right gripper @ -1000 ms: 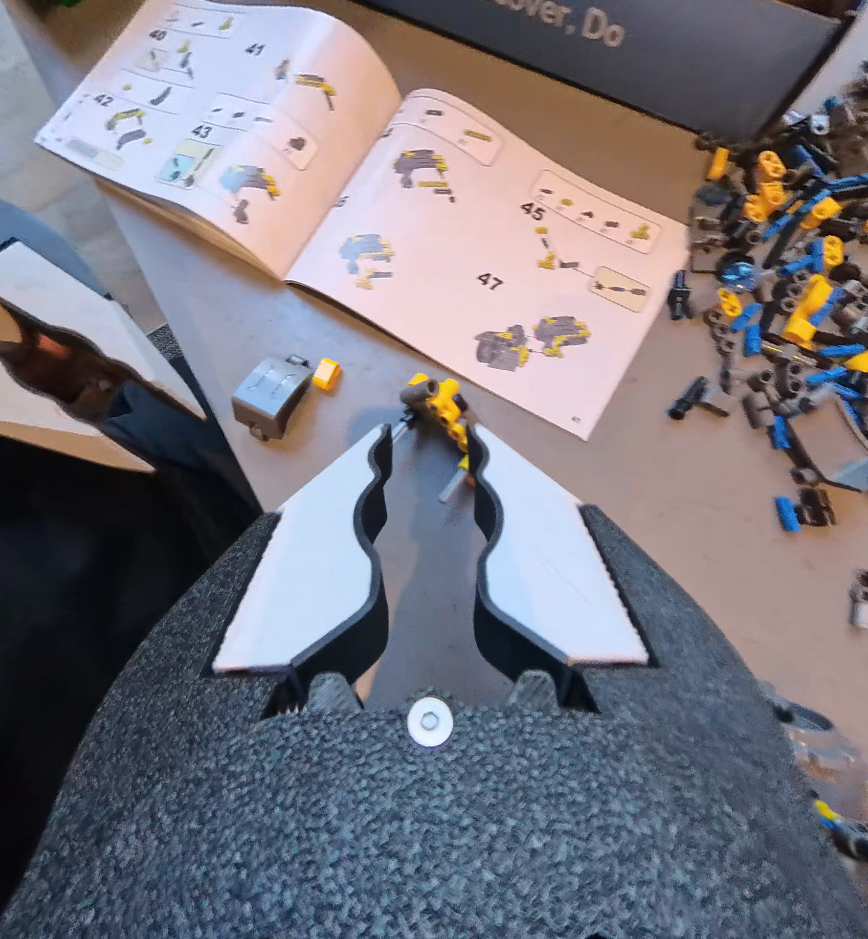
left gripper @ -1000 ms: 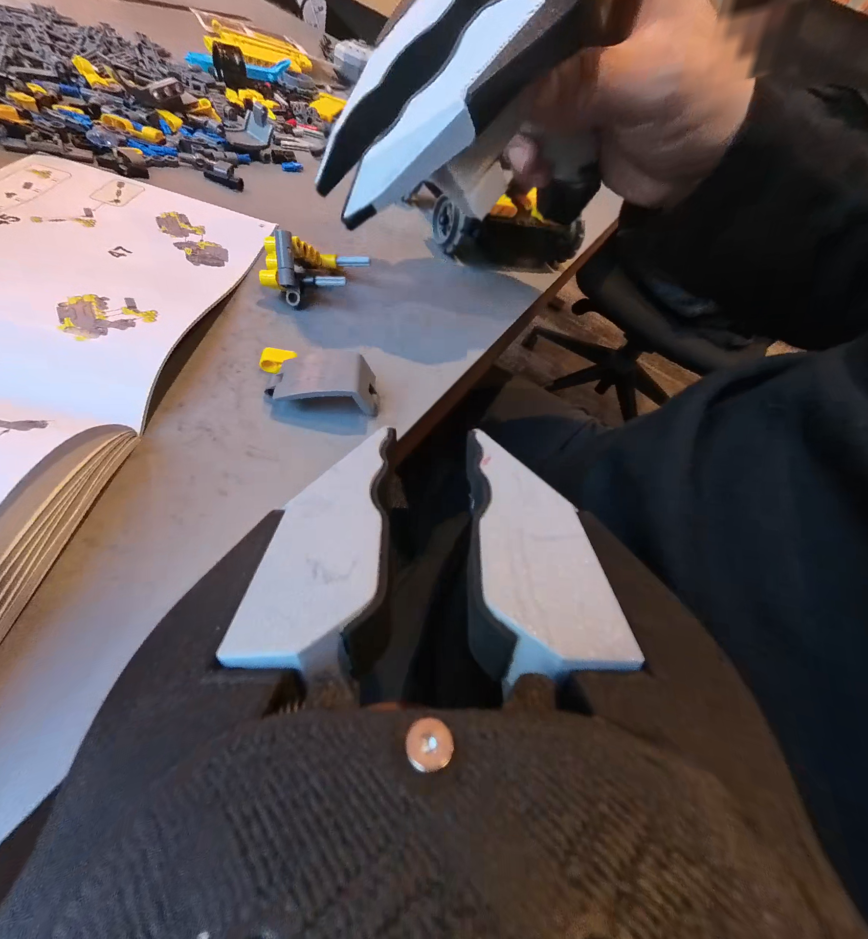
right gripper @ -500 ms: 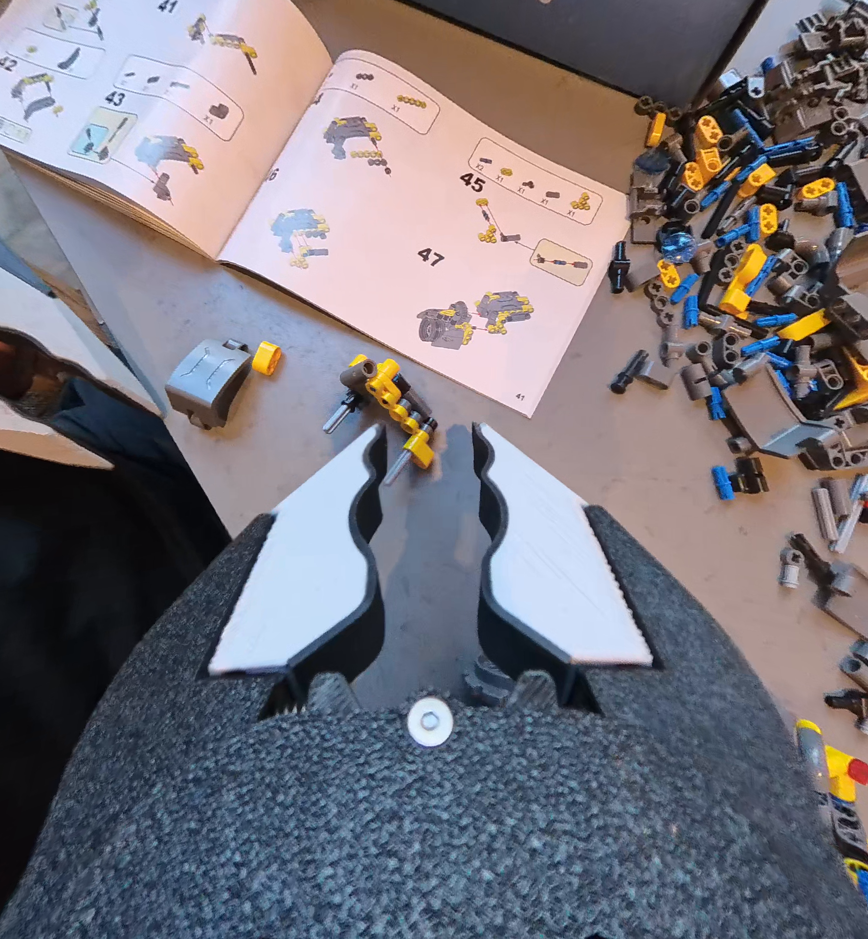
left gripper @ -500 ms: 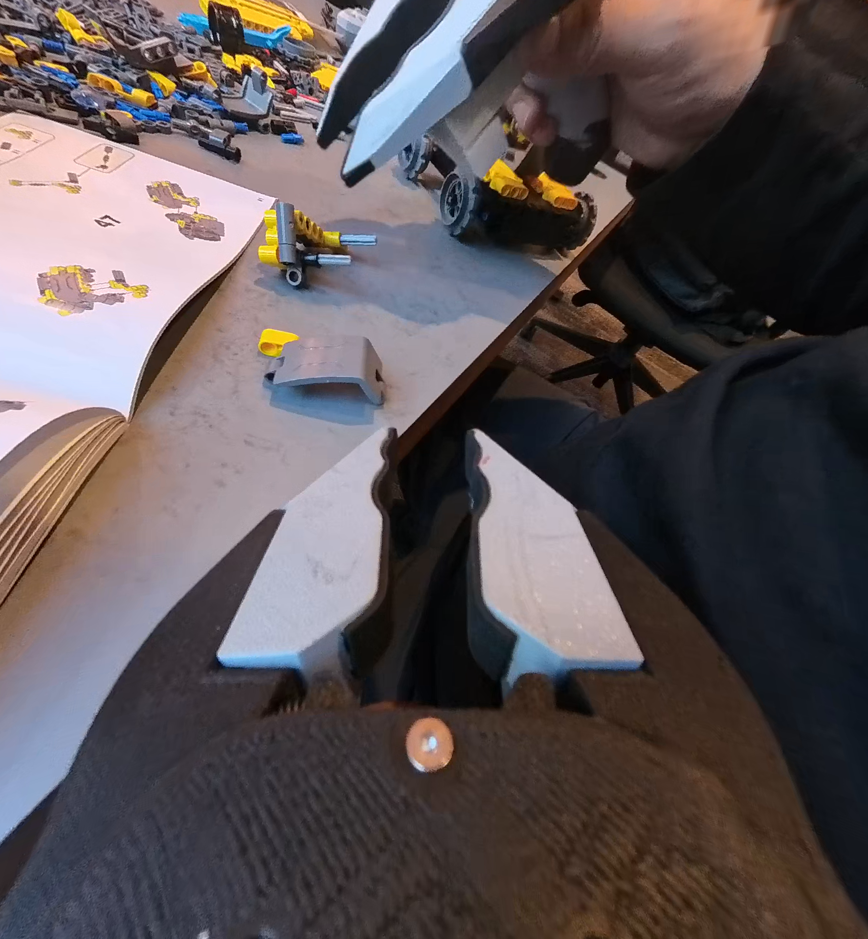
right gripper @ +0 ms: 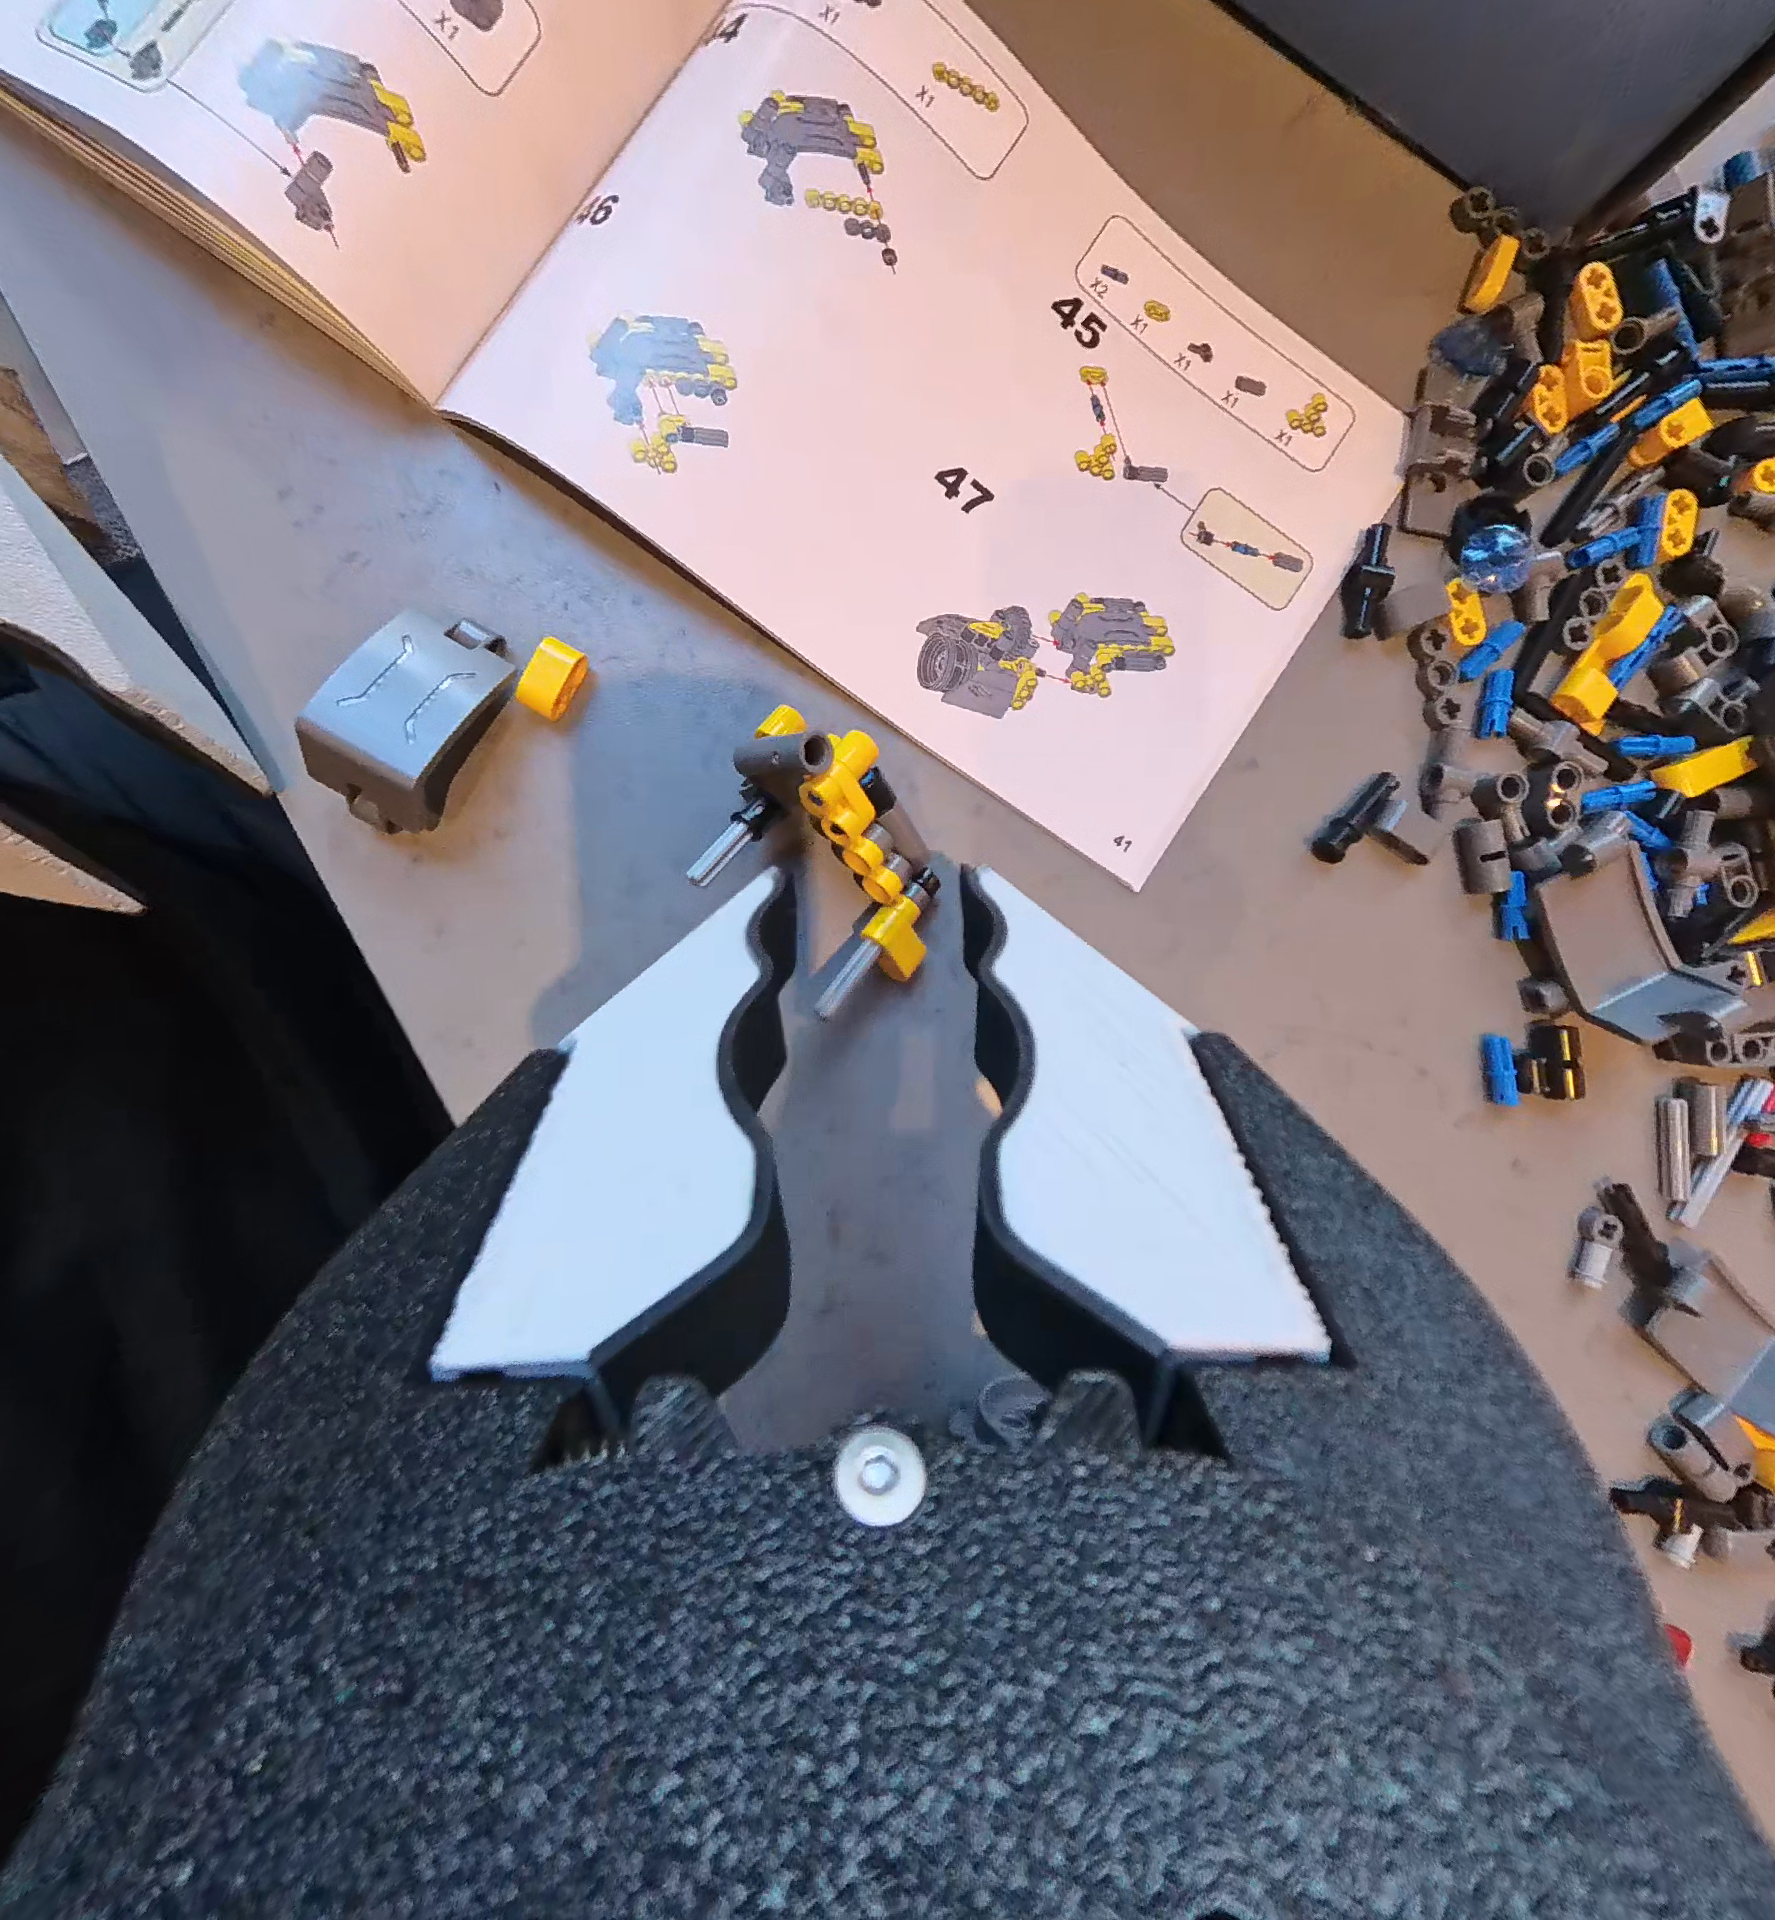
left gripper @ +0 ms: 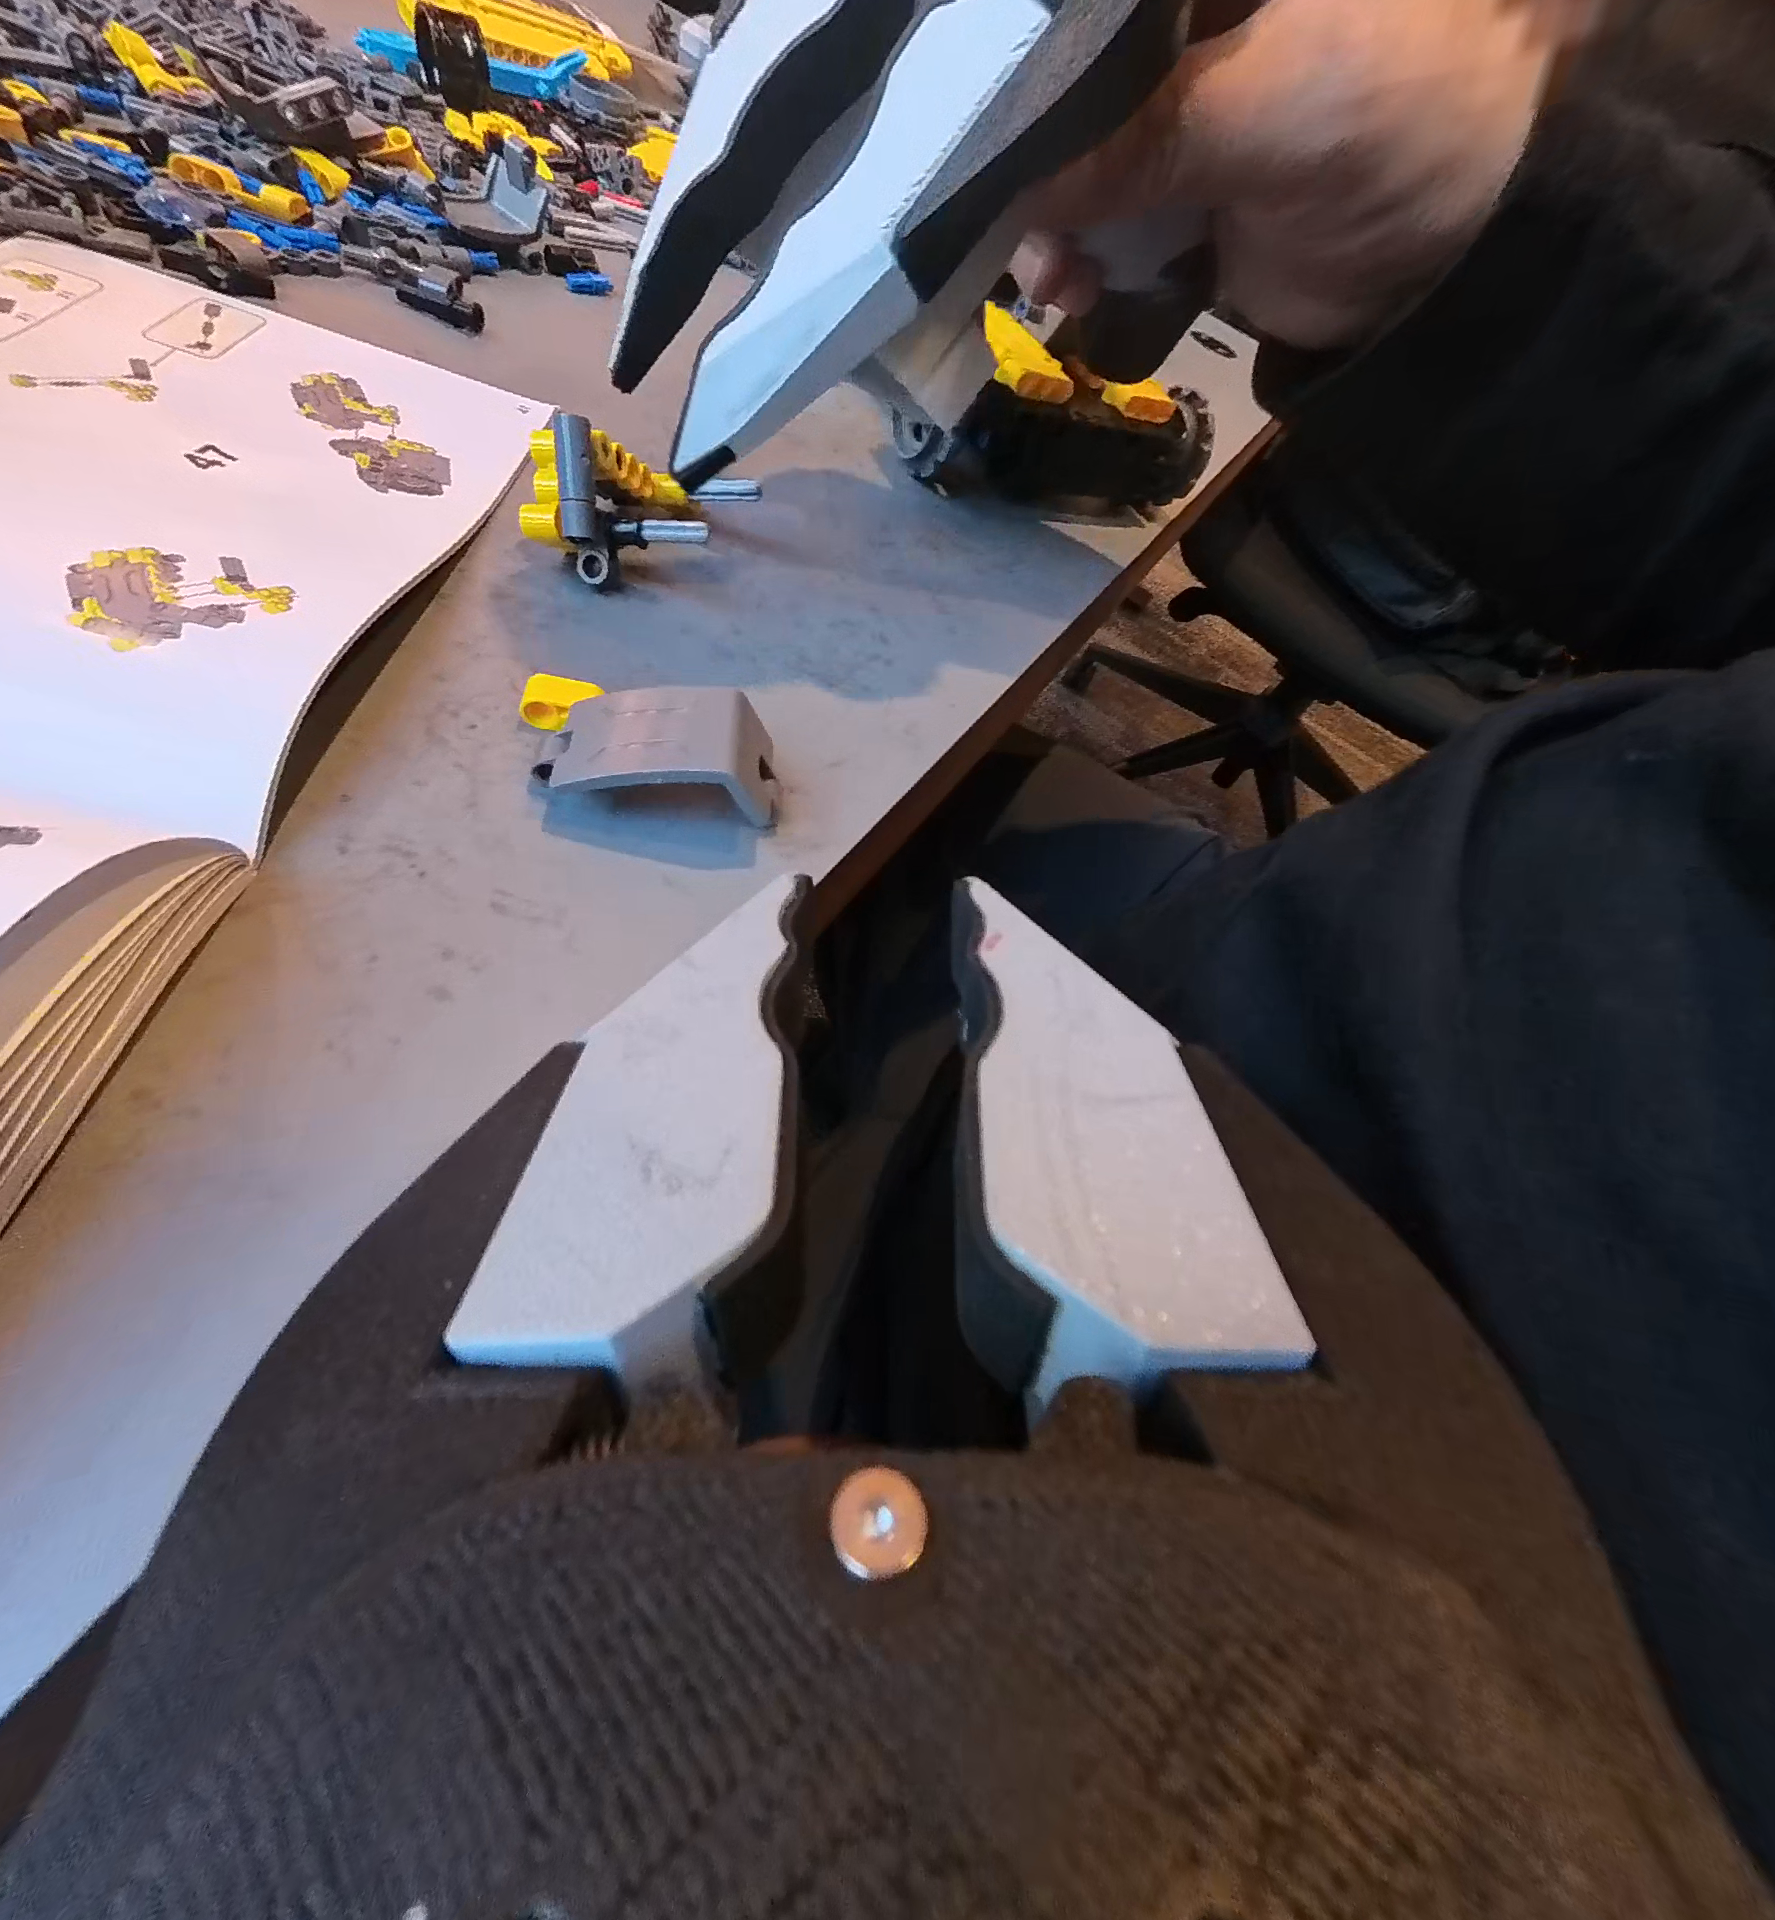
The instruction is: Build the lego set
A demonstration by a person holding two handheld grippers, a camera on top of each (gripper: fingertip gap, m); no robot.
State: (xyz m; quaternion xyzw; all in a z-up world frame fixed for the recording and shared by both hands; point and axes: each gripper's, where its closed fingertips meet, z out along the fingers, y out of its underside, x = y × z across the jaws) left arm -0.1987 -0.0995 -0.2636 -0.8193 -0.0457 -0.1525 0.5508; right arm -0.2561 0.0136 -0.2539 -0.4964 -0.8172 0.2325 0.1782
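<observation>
Two grippers show over a grey table (right gripper: pixel 509 956). At the left, the left gripper (left gripper: pixel 878 914) hangs at the table's edge above a dark sleeve, its fingers a little apart and holding nothing. Near it lie a grey curved panel (right gripper: pixel 400 717) and a small yellow ring (right gripper: pixel 550 675) just beside it. The right gripper (right gripper: pixel 878 899) has its fingers spread around the yellow and grey brick assembly (right gripper: pixel 841 831), not gripping it. An open instruction booklet (right gripper: pixel 862 416) lies beyond, and a pile of loose bricks (right gripper: pixel 1641 623) at the right.

one booklet (right gripper: pixel 862 343), two grippers, one grey panel (right gripper: pixel 400 717)
</observation>
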